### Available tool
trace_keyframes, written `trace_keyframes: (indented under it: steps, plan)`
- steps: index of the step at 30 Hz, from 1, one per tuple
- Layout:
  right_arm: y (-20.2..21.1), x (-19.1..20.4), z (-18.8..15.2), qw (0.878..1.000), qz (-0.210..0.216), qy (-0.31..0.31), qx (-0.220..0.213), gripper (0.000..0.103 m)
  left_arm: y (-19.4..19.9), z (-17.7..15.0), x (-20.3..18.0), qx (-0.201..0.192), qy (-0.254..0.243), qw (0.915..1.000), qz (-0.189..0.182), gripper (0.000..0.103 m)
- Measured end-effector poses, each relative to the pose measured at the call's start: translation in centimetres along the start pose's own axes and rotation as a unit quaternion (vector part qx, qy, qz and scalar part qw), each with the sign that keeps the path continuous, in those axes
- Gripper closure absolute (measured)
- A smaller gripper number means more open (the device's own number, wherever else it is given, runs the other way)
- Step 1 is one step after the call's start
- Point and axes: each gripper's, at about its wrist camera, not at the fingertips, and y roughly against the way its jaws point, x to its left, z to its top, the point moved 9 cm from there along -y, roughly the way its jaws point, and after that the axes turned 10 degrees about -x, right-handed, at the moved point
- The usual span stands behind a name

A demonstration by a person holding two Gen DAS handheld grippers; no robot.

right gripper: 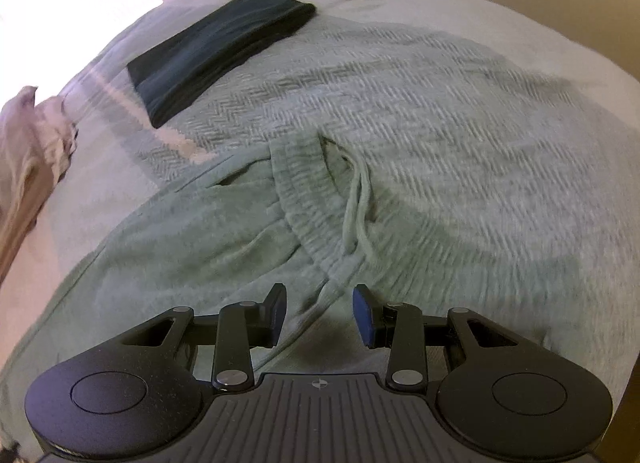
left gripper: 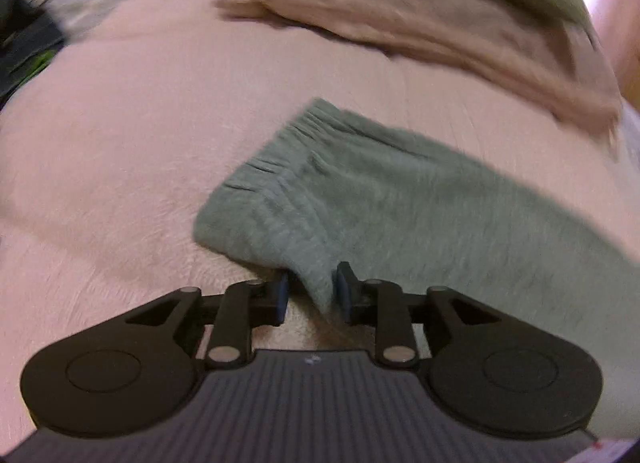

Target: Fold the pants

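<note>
The pants [left gripper: 360, 191] are sage-green fleece sweatpants. In the left wrist view a ribbed cuff end lies on the pink bed cover [left gripper: 140, 143]. A hanging fold of its near edge sits between the fingers of my left gripper [left gripper: 313, 295], whose blue pads stand apart with a small gap to the cloth on the left side. In the right wrist view the elastic waistband [right gripper: 308, 199] and its drawstring [right gripper: 356, 207] run toward my right gripper [right gripper: 320, 315]. That gripper is open, with the waistband's near end lying between its fingers and touching neither pad.
A tan blanket [left gripper: 400, 23] is bunched at the back of the bed, with a dark object [left gripper: 24, 43] at the far left. A folded dark garment [right gripper: 220, 51] lies on a grey herringbone throw [right gripper: 440, 123]. Crumpled pale cloth [right gripper: 36, 143] sits at the left edge.
</note>
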Motion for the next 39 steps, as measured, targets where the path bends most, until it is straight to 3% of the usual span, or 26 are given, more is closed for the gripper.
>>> trace_keyframes:
  steps: [2,3,7,11,15,16,17,18,20,23,25,26,28,30,32,34,39]
  plan:
    - [-0.2,-0.5,1.5,1.0,0.016,0.016,-0.012,0.069,1.3,0.4,0.3,-0.007,0.013,0.9998,0.014,0.077]
    - [-0.5,-0.8,2.3,0.999,0.024,0.026,-0.018,0.069,1.7,0.6,1.0,-0.002,0.006,0.9994,0.034,0.07]
    - [-2.8,-1.3,5.6,0.994,0.084,0.063,-0.019,0.067,5.4,0.4,1.4,0.006,-0.018,0.9962,0.085,0.07]
    - [-7.9,-1.2,8.0,0.985,0.149,0.085,0.003,0.063,9.3,-0.8,-0.8,0.006,0.005,0.9959,0.09,0.066]
    - [-13.3,-1.4,9.1,0.973,0.221,0.028,0.05,0.063,13.2,-3.9,-3.6,0.007,0.041,0.995,0.091,0.063]
    - [-14.2,-1.3,9.2,0.966,0.25,0.011,0.058,0.065,14.2,-4.8,-4.2,0.007,0.05,0.9945,0.092,0.063]
    - [-14.7,-1.2,9.4,0.962,0.266,0.005,0.062,0.082,15.2,-5.6,-4.7,0.007,0.059,0.9939,0.092,0.063]
    - [-15.3,-1.0,9.6,0.961,0.27,0.01,0.064,0.091,16.1,-6.4,-5.3,0.008,0.065,0.9936,0.092,0.063]
    - [-15.1,-0.7,10.5,0.954,0.296,0.015,0.044,0.098,17.6,-7.6,-6.3,0.009,0.068,0.993,0.096,0.063]
    - [-12.5,-0.4,13.4,0.944,0.326,0.023,-0.041,0.099,19.7,-8.8,-7.8,0.001,0.068,0.9933,0.094,0.063]
    - [-12.2,-0.3,14.3,0.944,0.319,0.038,-0.077,0.097,20.3,-9.7,-8.7,0.004,0.071,0.993,0.094,0.063]
    - [-13.2,-0.1,13.8,0.95,0.299,0.054,-0.067,0.095,20.4,-10.1,-9.1,0.009,0.072,0.9926,0.097,0.063]
    - [-16.2,-0.1,12.2,0.964,0.258,0.066,0.01,0.088,20.6,-10.8,-9.9,0.016,0.077,0.992,0.099,0.063]
    - [-16.7,-1.5,12.2,0.971,0.235,0.037,0.037,0.081,21.3,-11.2,-10.8,0.014,0.082,0.9924,0.091,0.063]
    - [-15.2,-3.8,12.7,0.967,0.252,-0.021,0.036,0.073,22.1,-11.5,-11.3,0.01,0.084,0.9924,0.089,0.063]
    - [-14.1,-6.1,12.1,0.968,0.242,-0.053,0.046,0.07,22.9,-11.9,-11.4,0.009,0.095,0.9916,0.087,0.063]
    - [-15.4,-8.0,8.5,0.95,0.263,-0.113,0.123,0.07,24.3,-13.2,-11.5,0.015,0.111,0.9889,0.098,0.063]
